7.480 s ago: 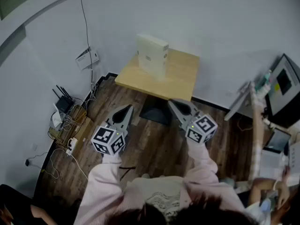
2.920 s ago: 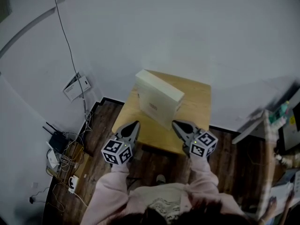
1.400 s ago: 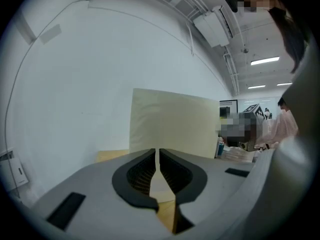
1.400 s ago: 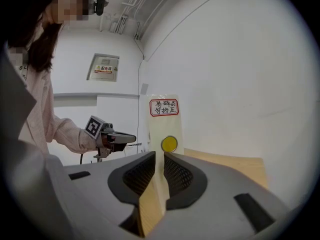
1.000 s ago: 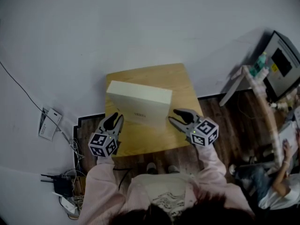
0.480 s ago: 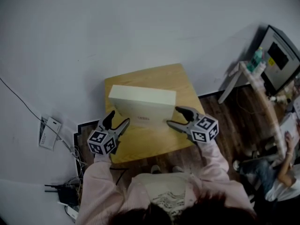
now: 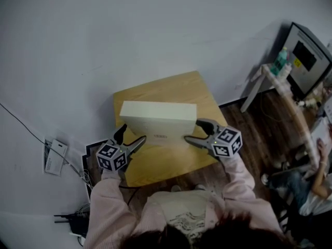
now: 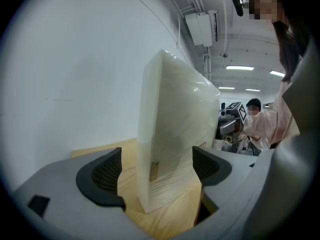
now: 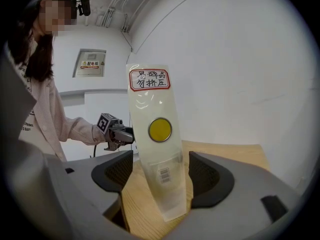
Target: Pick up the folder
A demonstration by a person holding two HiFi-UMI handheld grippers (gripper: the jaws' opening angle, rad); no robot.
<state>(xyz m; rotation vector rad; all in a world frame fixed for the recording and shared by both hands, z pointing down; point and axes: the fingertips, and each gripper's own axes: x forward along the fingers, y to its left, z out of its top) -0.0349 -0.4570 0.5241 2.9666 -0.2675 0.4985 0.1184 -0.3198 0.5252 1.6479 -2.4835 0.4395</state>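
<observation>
A thick white box folder [image 7: 158, 121] stands upright on a small wooden table [image 7: 166, 162]. My left gripper [image 7: 132, 136] is at the folder's left end and my right gripper [image 7: 193, 131] at its right end. In the left gripper view the folder's end [image 8: 170, 144] stands between the widening jaws of the left gripper [image 8: 157, 171], with a gap at each pad. In the right gripper view the labelled spine [image 9: 155, 149], with a yellow dot, stands between the opening jaws of the right gripper [image 9: 160, 174], touching neither pad. Each gripper view shows the other gripper beyond the folder.
The table stands against a white wall. A monitor on a stand [image 7: 306, 61] is at the far right, with a seated person [image 7: 306, 191] below it. Cables and a router [image 7: 70, 222] lie on the wooden floor at the left.
Both grippers have come up to the folder's two ends and lowered a little. Their jaws have spread wide around the ends over the last second.
</observation>
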